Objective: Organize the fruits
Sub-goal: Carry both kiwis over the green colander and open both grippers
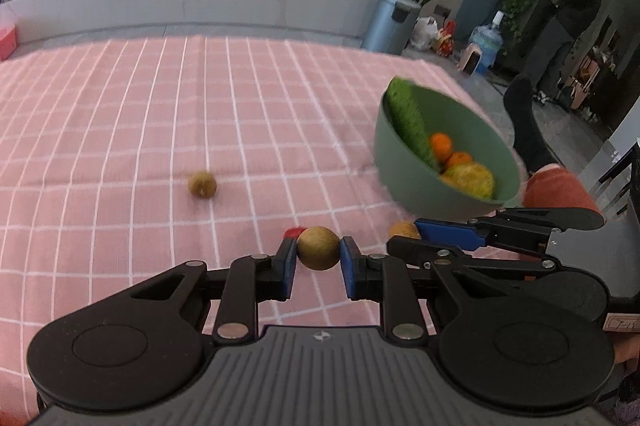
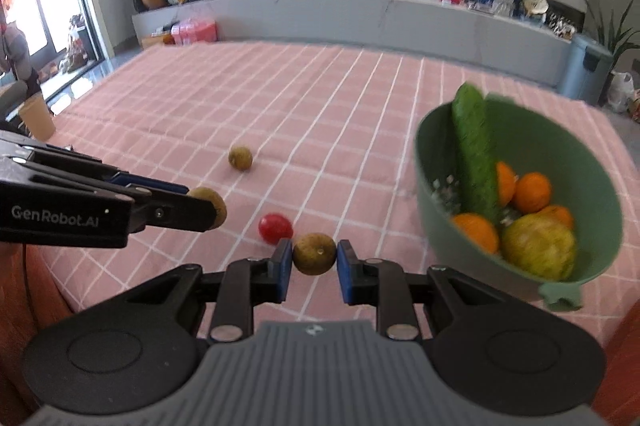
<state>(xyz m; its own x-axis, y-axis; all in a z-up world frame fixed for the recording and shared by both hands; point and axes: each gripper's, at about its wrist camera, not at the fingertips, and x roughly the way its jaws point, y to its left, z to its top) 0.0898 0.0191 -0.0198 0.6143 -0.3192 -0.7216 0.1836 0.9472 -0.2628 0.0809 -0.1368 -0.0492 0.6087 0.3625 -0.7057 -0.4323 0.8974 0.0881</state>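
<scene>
My left gripper (image 1: 318,255) is shut on a small round brown fruit (image 1: 318,246), held above the pink checked cloth (image 1: 160,114). Just to its right, my right gripper (image 2: 314,260) is shut on a second brown fruit (image 2: 314,252). A red cherry tomato (image 2: 275,228) lies on the cloth close behind both grippers. A third brown fruit (image 2: 240,158) rests farther out. The green bowl (image 2: 560,138) at the right holds a cucumber (image 2: 474,154), oranges (image 2: 532,192) and a yellow-green fruit (image 2: 538,246). In the left wrist view the tomato (image 1: 294,231) is mostly hidden by a finger.
The cloth's right edge runs just beyond the bowl (image 1: 404,182). A leg in a black sock (image 1: 528,130) sticks up past it. A paper cup (image 2: 36,118) stands at the far left edge. A grey bin (image 1: 394,22) and a standing person (image 1: 576,10) are far off.
</scene>
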